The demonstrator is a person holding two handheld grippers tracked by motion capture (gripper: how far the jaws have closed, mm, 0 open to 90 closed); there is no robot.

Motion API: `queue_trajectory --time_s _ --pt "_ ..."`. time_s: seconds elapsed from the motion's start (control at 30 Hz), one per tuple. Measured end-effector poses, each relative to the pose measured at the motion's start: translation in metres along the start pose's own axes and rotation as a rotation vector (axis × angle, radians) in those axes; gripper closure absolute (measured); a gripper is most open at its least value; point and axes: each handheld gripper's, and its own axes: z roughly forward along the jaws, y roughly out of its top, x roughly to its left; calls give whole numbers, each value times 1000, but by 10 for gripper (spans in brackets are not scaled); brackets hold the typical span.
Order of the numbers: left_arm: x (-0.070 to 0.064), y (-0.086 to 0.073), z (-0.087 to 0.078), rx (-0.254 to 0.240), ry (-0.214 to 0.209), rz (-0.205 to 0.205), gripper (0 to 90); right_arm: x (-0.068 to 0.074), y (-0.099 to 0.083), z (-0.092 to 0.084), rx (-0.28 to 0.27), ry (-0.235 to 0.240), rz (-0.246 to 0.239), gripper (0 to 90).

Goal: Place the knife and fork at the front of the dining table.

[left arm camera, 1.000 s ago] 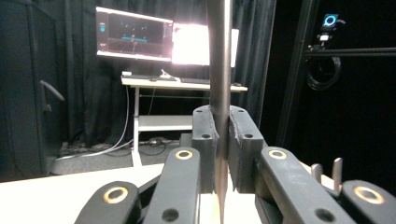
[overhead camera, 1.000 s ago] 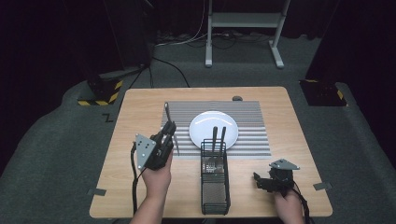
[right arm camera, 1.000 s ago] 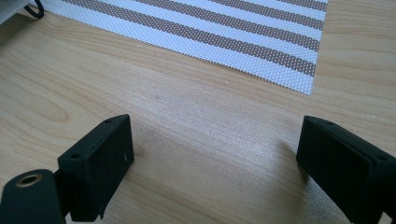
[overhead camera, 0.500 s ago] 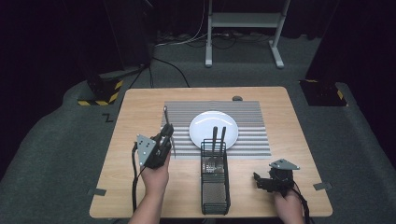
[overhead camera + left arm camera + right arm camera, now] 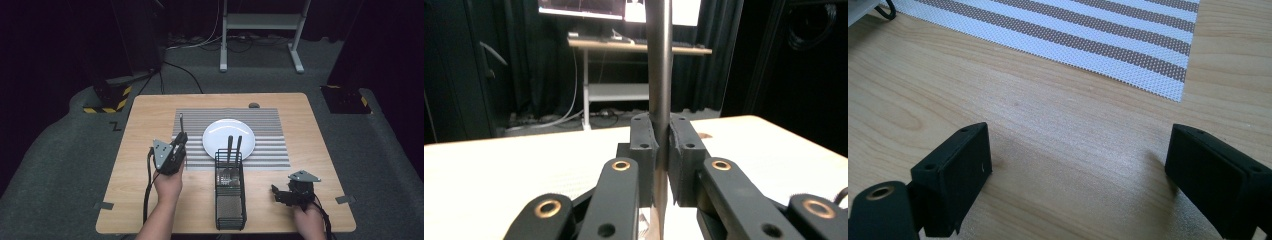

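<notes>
Right hand-held gripper (image 5: 280, 196) rests low on the counter (image 5: 150, 200), jaws wide, nothing between them. Wire caddy (image 5: 230, 200) at the near edge already holds two utensils. Left hand-held gripper (image 5: 179, 141) is clamped on a metal utensil (image 5: 181, 121), handle upright, left of the white plate (image 5: 220, 145) on the striped mat (image 5: 270, 150). Lower it straight, keep it vertical, release only once seated. No legible labels or brands.
</notes>
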Motion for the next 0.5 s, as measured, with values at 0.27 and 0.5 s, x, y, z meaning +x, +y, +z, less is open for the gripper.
queue_trajectory --time_s 0.27,0.5 --pt "1 -8 16 29 17 3 821 0 0 0 0 0 0 108" --pt "6 -12 27 38 34 -28 821 0 0 0 0 0 0 108"
